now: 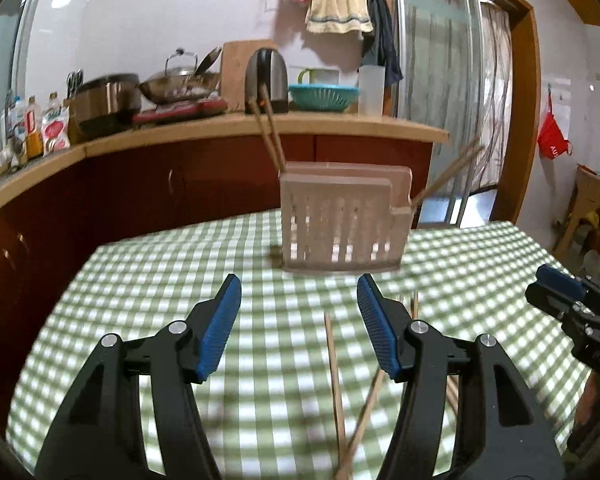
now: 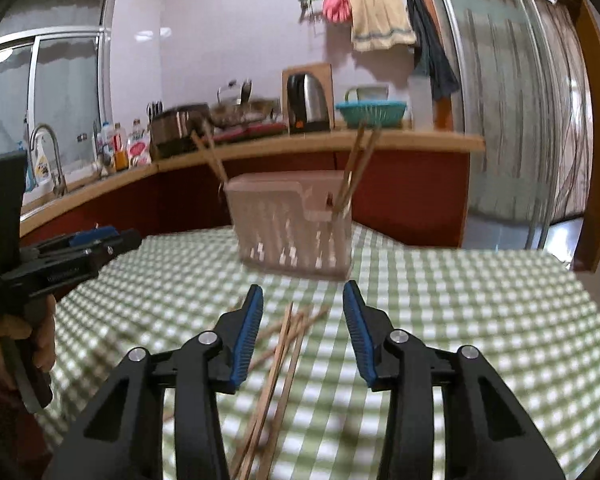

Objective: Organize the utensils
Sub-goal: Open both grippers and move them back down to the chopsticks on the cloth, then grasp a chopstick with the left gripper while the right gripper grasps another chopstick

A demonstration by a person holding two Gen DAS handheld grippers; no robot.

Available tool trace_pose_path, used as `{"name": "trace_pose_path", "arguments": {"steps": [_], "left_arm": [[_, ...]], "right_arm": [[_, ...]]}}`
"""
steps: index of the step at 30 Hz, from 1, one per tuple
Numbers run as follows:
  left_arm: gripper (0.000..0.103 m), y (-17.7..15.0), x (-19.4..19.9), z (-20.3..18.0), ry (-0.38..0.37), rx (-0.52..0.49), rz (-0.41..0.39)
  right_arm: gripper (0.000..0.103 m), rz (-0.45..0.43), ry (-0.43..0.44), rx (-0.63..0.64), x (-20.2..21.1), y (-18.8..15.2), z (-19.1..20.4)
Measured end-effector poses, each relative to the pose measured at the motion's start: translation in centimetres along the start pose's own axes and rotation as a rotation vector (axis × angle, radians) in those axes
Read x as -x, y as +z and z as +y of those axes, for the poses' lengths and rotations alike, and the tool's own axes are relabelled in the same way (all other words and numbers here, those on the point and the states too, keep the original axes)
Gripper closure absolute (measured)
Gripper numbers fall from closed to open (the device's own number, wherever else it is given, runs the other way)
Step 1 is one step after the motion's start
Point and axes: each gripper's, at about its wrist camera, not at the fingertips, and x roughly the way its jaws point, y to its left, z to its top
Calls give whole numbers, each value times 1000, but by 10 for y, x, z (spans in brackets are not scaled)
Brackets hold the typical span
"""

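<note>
A pale slotted utensil holder (image 1: pixel 342 220) (image 2: pixel 292 228) stands on the green checked tablecloth. Chopsticks stick out of its left side (image 1: pixel 269 136) (image 2: pixel 212 156) and its right compartment (image 1: pixel 448 176) (image 2: pixel 358 164). Several loose wooden chopsticks (image 1: pixel 336 380) (image 2: pixel 278 376) lie on the cloth in front of it. My left gripper (image 1: pixel 299 324) is open and empty above the loose chopsticks. My right gripper (image 2: pixel 303 332) is open and empty, hovering over the same pile. Each gripper shows at the edge of the other's view, the right gripper (image 1: pixel 556 292) and the left gripper (image 2: pixel 88 240).
The table (image 1: pixel 160 280) (image 2: pixel 480 320) ends just behind the holder. Beyond it runs a wooden counter (image 1: pixel 340 122) with a kettle (image 1: pixel 268 80), a teal colander (image 1: pixel 324 96), pots and bottles. A glass sliding door (image 2: pixel 520 100) is at right.
</note>
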Motion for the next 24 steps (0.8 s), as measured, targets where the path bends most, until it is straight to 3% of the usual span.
{"name": "trace_pose_path", "arguments": {"steps": [12, 24], "left_arm": [[51, -57, 23, -4, 35, 28, 85], [52, -85, 28, -9, 36, 32, 137]], "right_arm": [[82, 168, 72, 3, 2, -67, 18], [91, 253, 94, 32, -5, -85, 29]]}}
